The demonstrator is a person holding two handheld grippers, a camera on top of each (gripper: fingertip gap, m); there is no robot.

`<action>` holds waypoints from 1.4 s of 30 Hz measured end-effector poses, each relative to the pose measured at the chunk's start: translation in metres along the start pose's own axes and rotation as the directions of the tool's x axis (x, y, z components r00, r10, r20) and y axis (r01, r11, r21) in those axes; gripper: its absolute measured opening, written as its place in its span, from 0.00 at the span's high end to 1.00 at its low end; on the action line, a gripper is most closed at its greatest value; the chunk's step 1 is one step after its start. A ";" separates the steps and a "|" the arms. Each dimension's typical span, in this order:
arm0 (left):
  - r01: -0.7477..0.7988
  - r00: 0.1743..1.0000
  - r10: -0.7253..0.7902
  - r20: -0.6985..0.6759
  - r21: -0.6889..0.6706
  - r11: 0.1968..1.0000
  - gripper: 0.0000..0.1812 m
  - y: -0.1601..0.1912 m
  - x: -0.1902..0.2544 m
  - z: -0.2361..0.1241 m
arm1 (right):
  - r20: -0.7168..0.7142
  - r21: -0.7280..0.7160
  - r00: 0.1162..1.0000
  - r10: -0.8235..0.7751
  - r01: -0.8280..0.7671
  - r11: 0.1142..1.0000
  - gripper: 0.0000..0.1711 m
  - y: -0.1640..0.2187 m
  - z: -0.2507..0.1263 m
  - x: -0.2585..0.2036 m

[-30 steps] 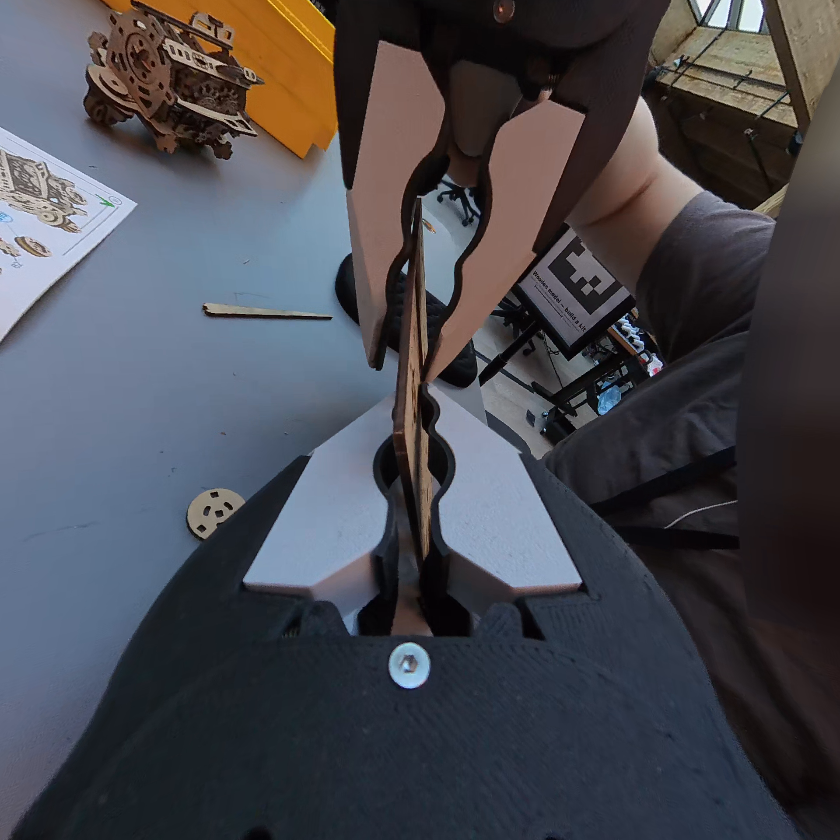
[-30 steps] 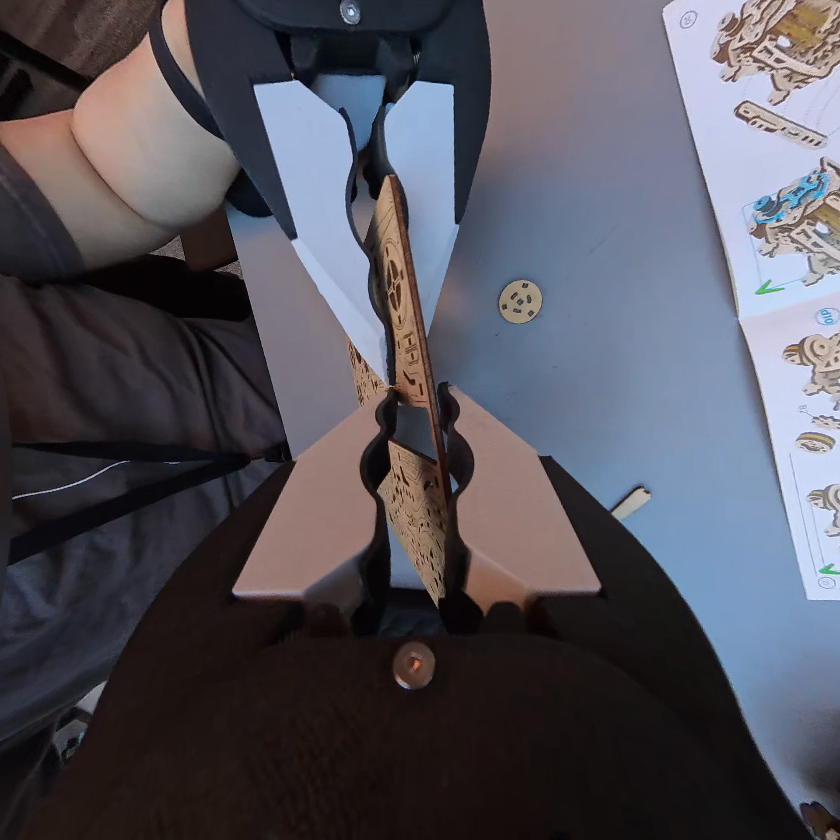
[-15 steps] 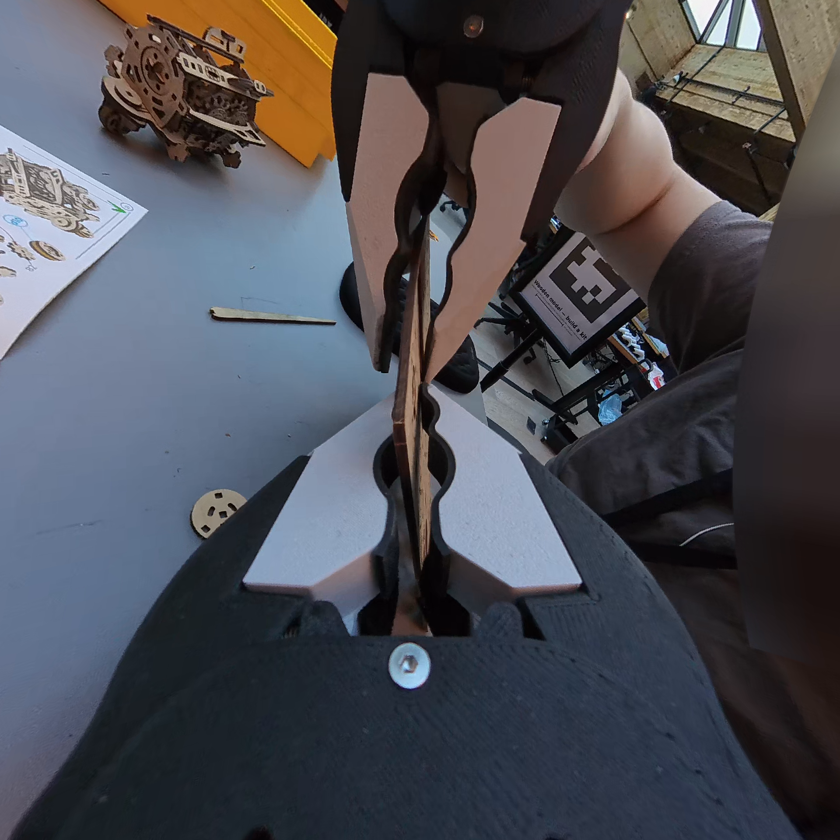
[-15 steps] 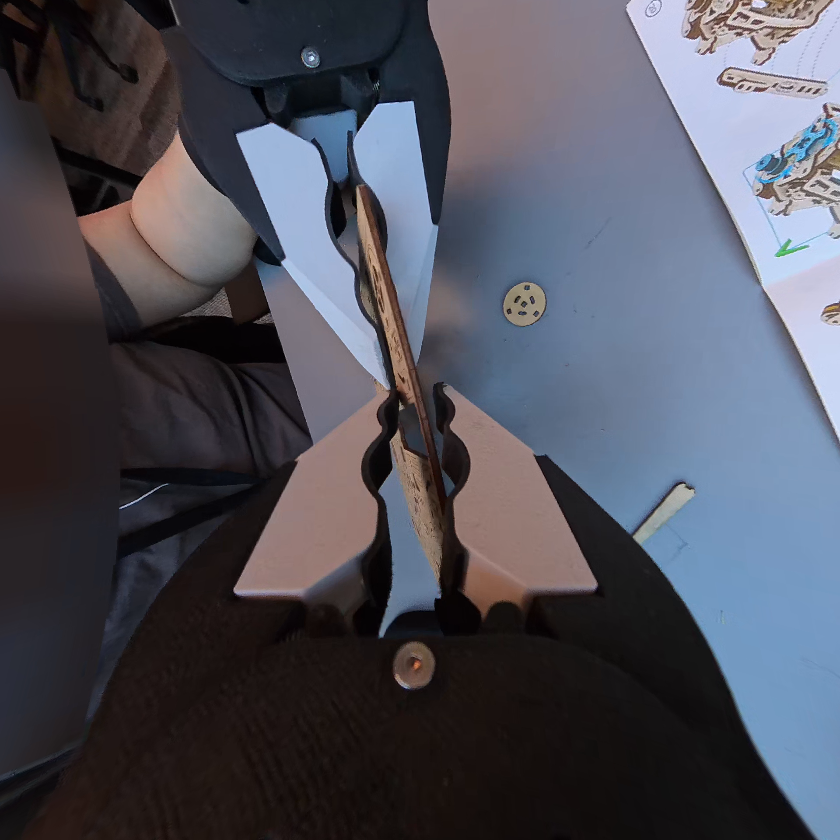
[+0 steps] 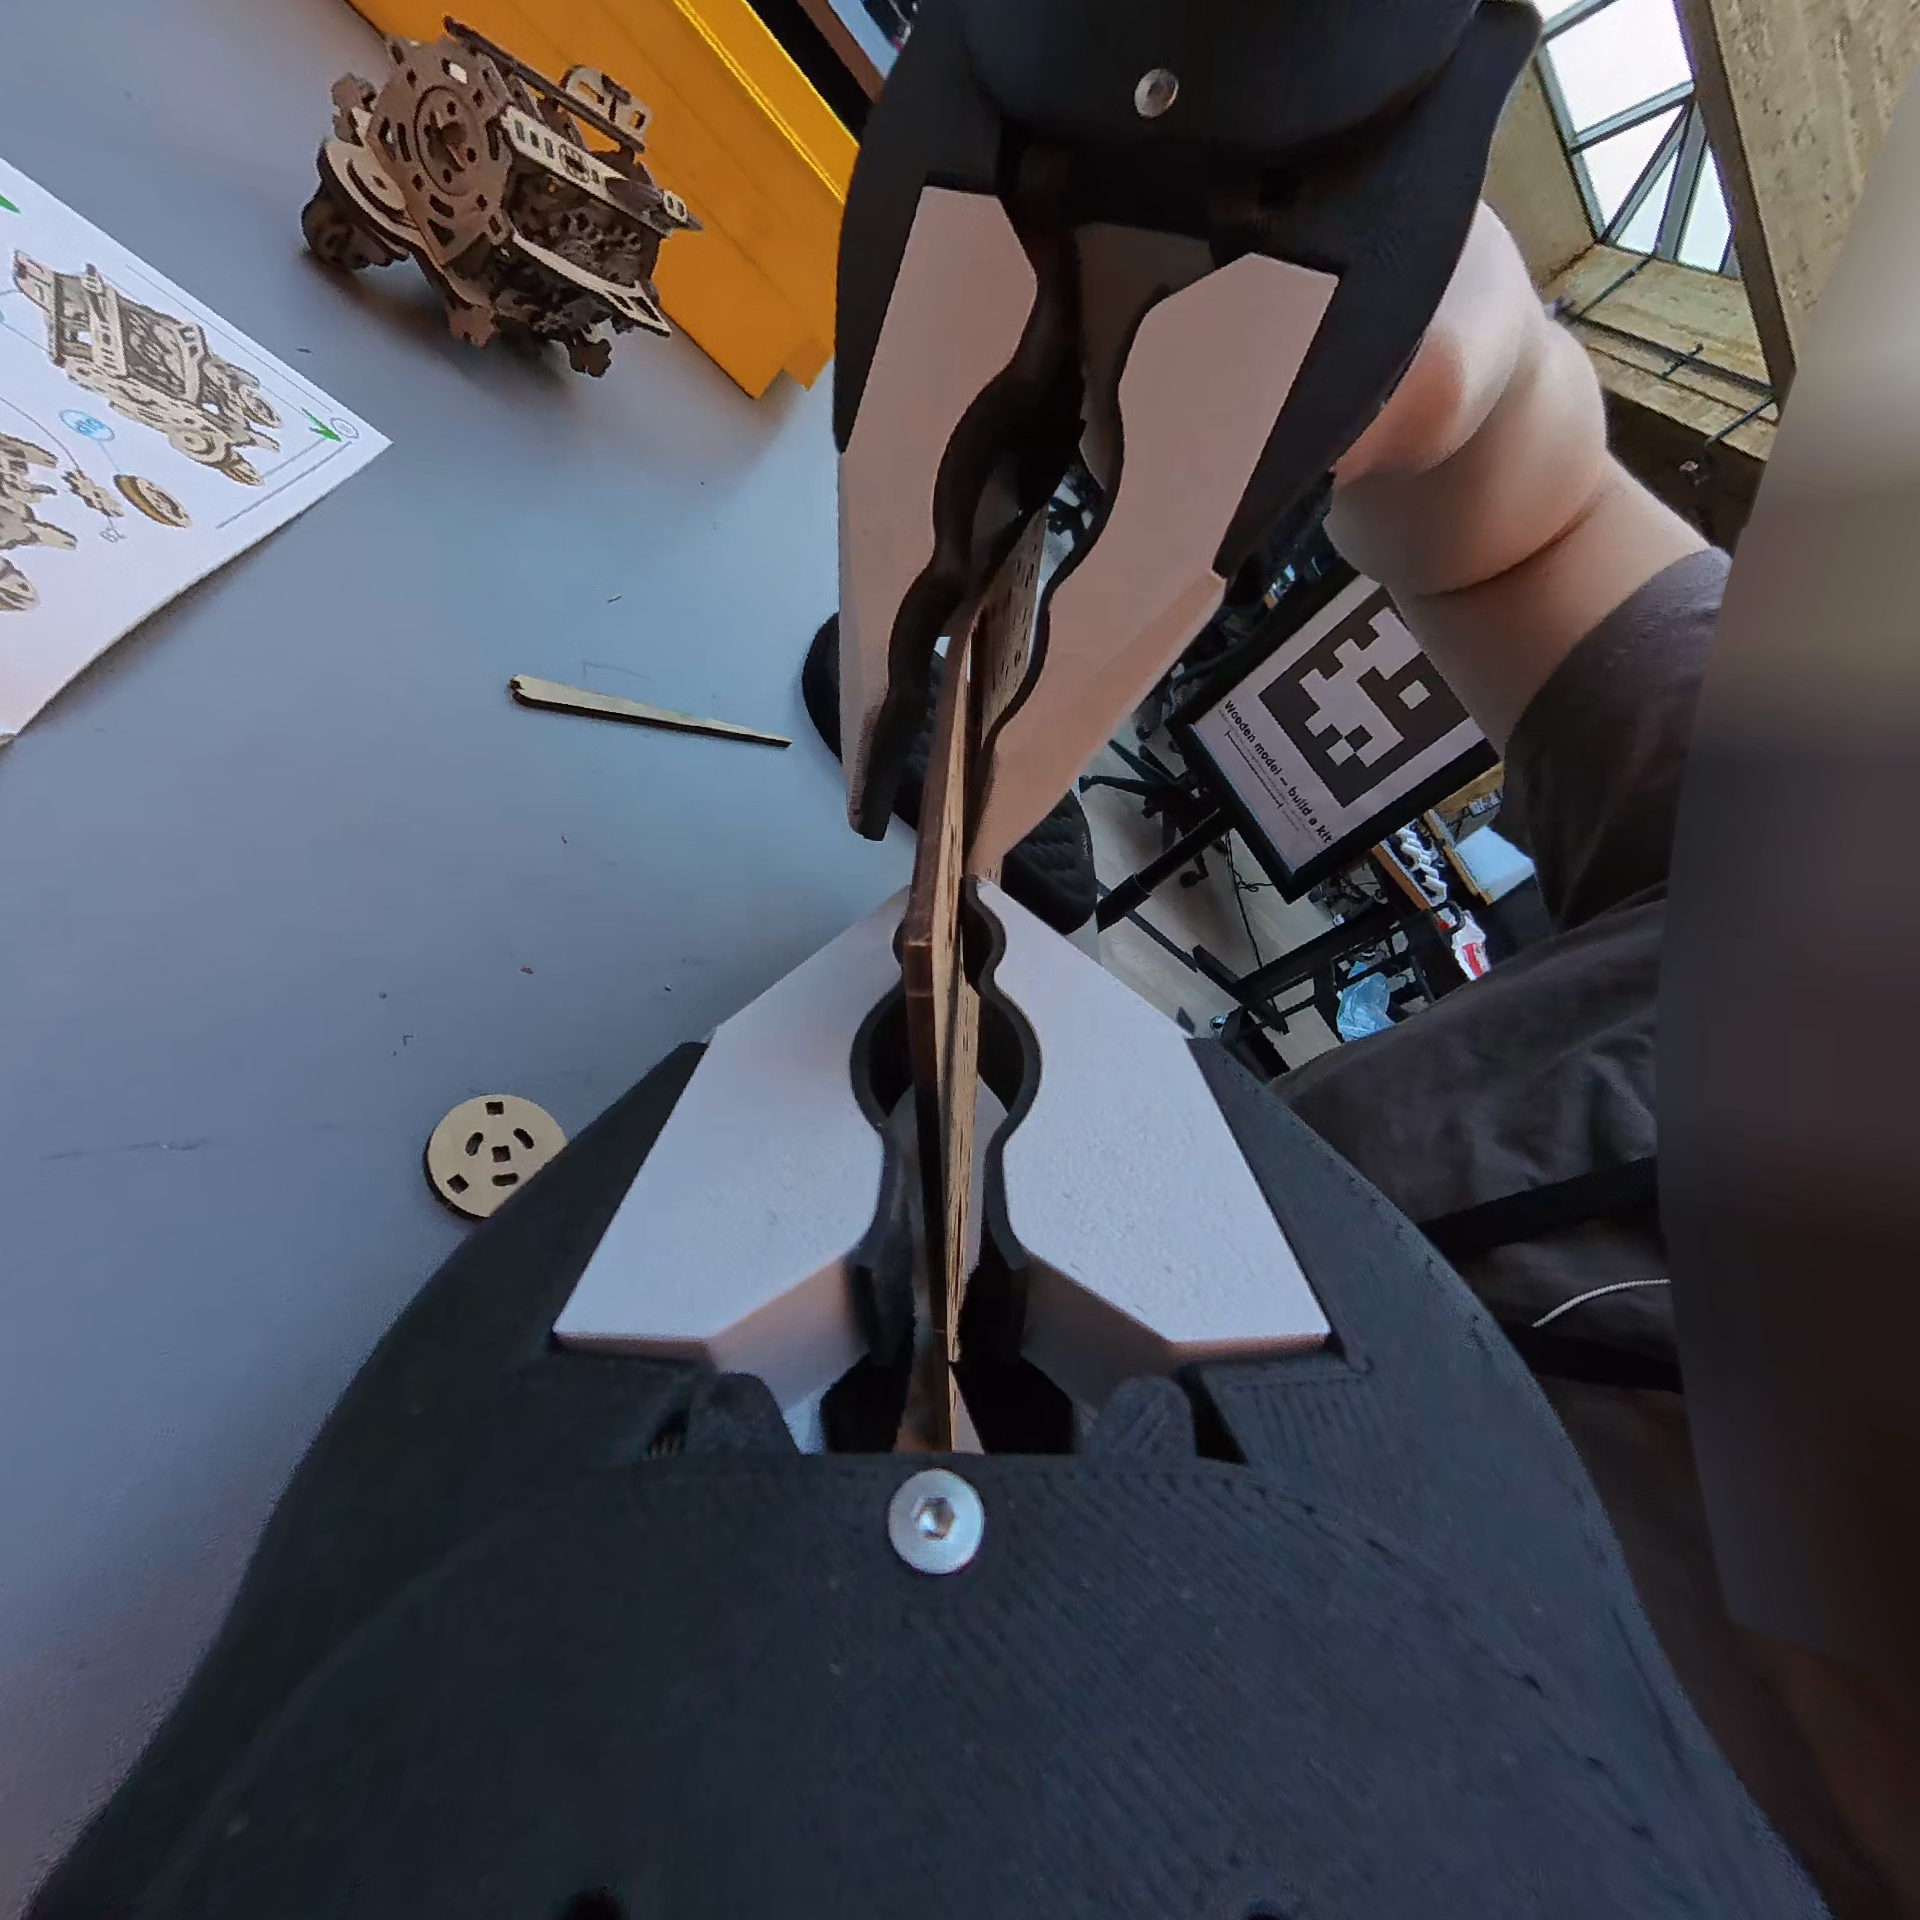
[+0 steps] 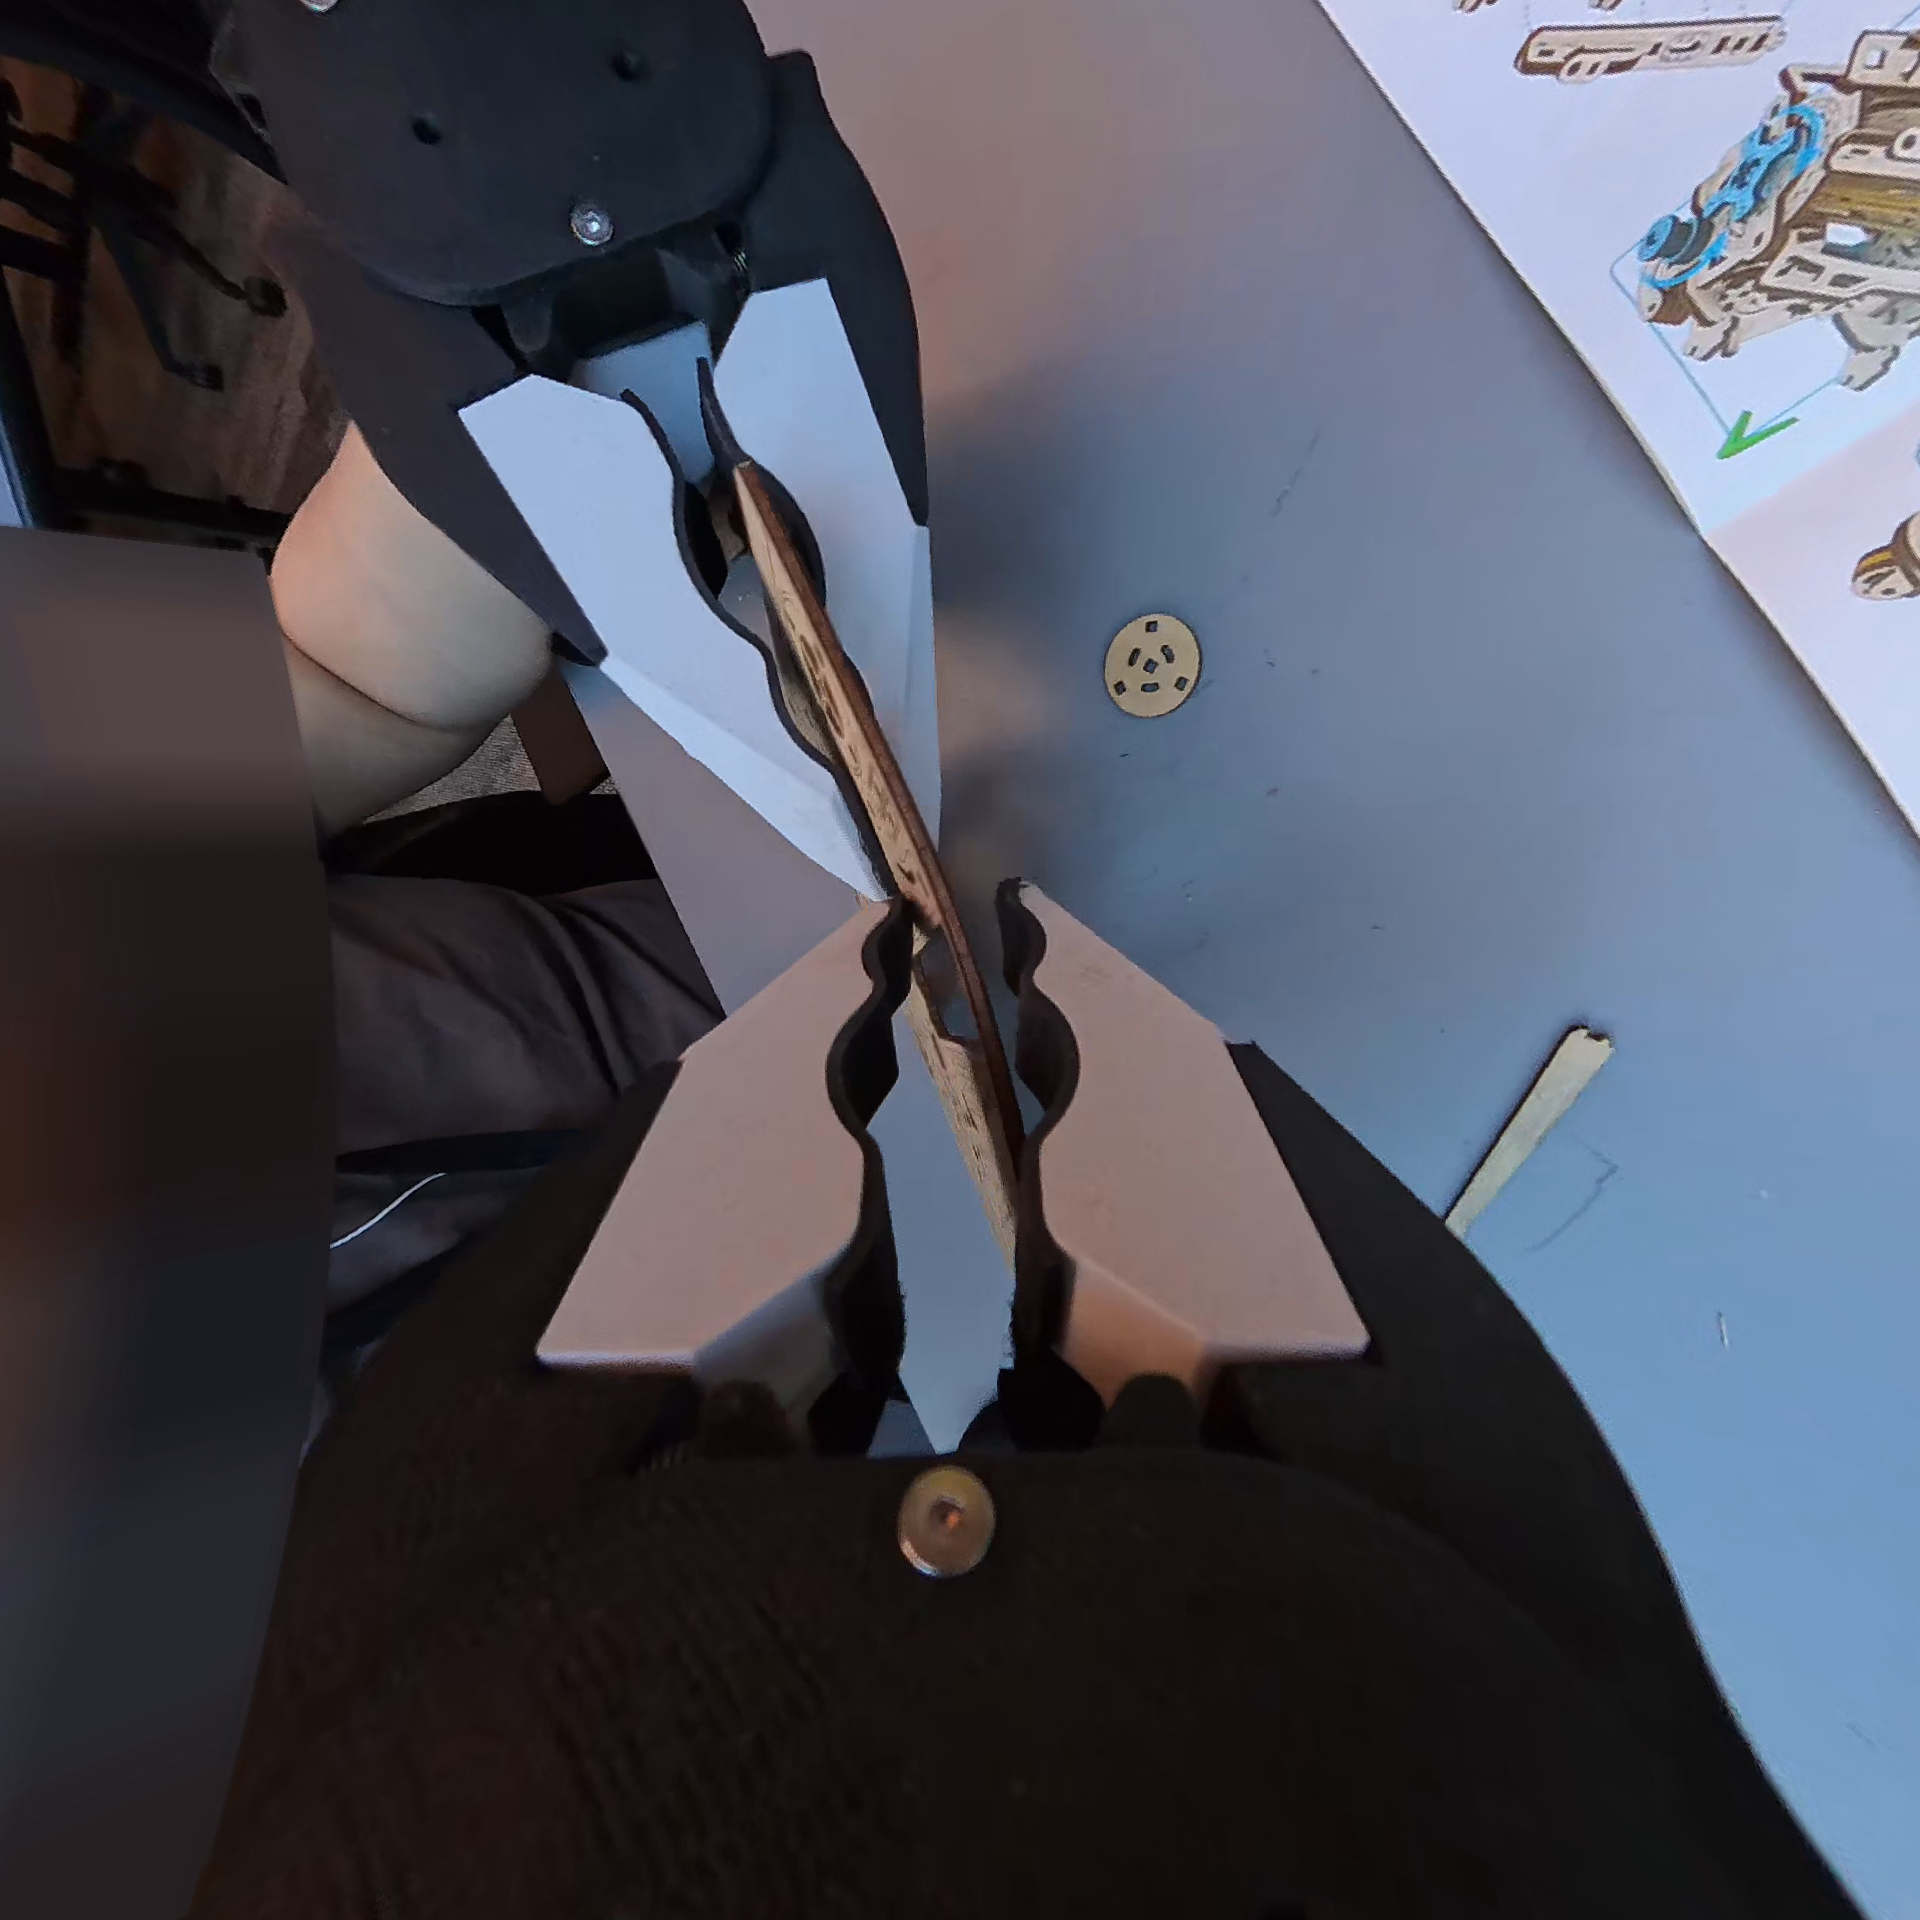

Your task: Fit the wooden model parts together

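Observation:
A thin wooden sheet (image 5: 940,1039) with laser-cut parts shows edge-on and spans both grippers above the grey table (image 5: 260,935). My left gripper (image 5: 940,914) is shut on its near end. My right gripper (image 5: 930,847) faces it from above and holds the far end. In the right wrist view the sheet (image 6: 956,1081) crosses my right gripper (image 6: 951,904) at a slant, slightly bowed. It touches the left fingertip and the right pad, with a gap beside it. The left gripper (image 6: 902,862) grips it there from the upper left.
A wooden disc (image 5: 488,1153) and a thin wooden stick (image 5: 644,712) lie on the table. An assembled wooden model (image 5: 488,208), a yellow box (image 5: 717,177) and an instruction sheet (image 5: 135,416) sit farther off. A person's arm (image 5: 1475,468) is on the right. The grippers are tip to tip, or close to it.
The two grippers have twisted against each other. The sheet ran straight through the right jaws; now it slants and bows. The left grip has not changed.

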State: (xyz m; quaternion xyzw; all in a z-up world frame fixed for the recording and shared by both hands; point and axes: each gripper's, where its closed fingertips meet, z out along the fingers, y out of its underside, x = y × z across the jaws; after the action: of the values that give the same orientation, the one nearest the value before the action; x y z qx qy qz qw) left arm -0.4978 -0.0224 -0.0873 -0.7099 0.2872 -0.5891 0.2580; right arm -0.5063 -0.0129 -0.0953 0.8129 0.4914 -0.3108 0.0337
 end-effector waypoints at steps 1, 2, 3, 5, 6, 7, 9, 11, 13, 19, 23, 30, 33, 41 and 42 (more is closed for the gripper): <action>0.010 1.000 -0.010 -0.002 0.001 1.000 1.00 0.000 -0.001 0.000 | -0.005 0.002 1.000 0.003 -0.003 1.000 0.91 0.000 0.000 0.001; 0.011 1.000 -0.011 -0.004 0.004 1.000 1.00 0.000 -0.001 0.001 | -0.008 0.002 1.000 -0.003 0.003 1.000 0.90 0.000 0.000 0.001; 0.004 1.000 -0.004 -0.008 0.009 1.000 1.00 -0.001 0.000 0.000 | -0.009 0.004 0.999 -0.034 0.034 0.999 0.90 0.000 -0.001 0.000; -0.023 1.000 0.024 -0.014 0.029 0.999 1.00 -0.005 0.003 -0.001 | -0.077 0.003 0.989 -0.130 0.130 0.991 0.83 -0.002 -0.008 0.005; -0.032 0.999 0.033 -0.017 0.039 0.999 1.00 -0.007 0.004 -0.001 | -0.102 0.011 0.981 -0.164 0.166 0.986 0.83 -0.004 -0.013 0.003; -0.030 0.999 0.030 -0.018 0.035 0.999 1.00 -0.006 0.004 -0.001 | -0.147 0.039 0.965 -0.215 0.223 0.974 0.84 -0.011 -0.019 0.002; -0.005 1.000 0.004 0.030 0.030 1.000 1.00 -0.005 -0.006 -0.001 | -0.301 0.096 0.912 -0.279 0.320 0.943 0.84 -0.025 -0.041 0.002; 0.043 0.999 -0.045 0.021 0.083 0.996 1.00 -0.012 -0.008 -0.004 | -0.437 0.218 0.859 -0.266 0.388 0.896 0.85 -0.035 -0.065 -0.010; 0.065 0.997 -0.070 0.035 0.134 0.989 1.00 -0.018 -0.011 -0.008 | -0.476 0.389 0.854 -0.208 0.417 0.821 0.92 -0.031 -0.070 -0.028; -0.013 0.998 0.003 0.058 0.164 0.986 1.00 -0.023 0.004 0.000 | -0.379 0.710 0.922 0.083 0.233 0.664 0.92 -0.009 -0.045 -0.005; -0.053 0.996 0.040 0.080 0.166 0.985 1.00 -0.022 0.008 0.004 | -0.193 0.791 0.976 0.102 0.093 0.604 0.91 -0.006 -0.039 -0.012; -0.119 0.989 0.099 0.107 0.207 0.971 1.00 -0.026 0.014 0.001 | -0.317 0.781 0.940 0.130 0.181 0.597 0.93 -0.003 -0.033 -0.013; -0.134 0.988 0.111 0.106 0.246 0.960 1.00 -0.027 0.017 -0.001 | -0.269 0.841 0.951 0.151 0.155 0.519 0.97 -0.004 -0.037 -0.014; -0.139 0.987 0.116 0.113 0.213 0.967 0.99 -0.020 0.015 0.005 | -0.065 0.898 0.991 0.117 0.007 0.440 0.98 0.001 -0.033 -0.011; -0.148 0.985 0.124 0.123 0.206 0.967 0.99 -0.019 0.014 0.005 | -0.080 0.897 0.990 0.115 0.021 0.441 0.98 0.001 -0.032 -0.010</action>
State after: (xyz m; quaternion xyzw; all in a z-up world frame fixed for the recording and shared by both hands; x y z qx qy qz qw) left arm -0.4890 -0.0188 -0.0653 -0.6879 0.2555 -0.5577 0.3880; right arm -0.4940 -0.0099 -0.0643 0.7395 0.2317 -0.4691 -0.4235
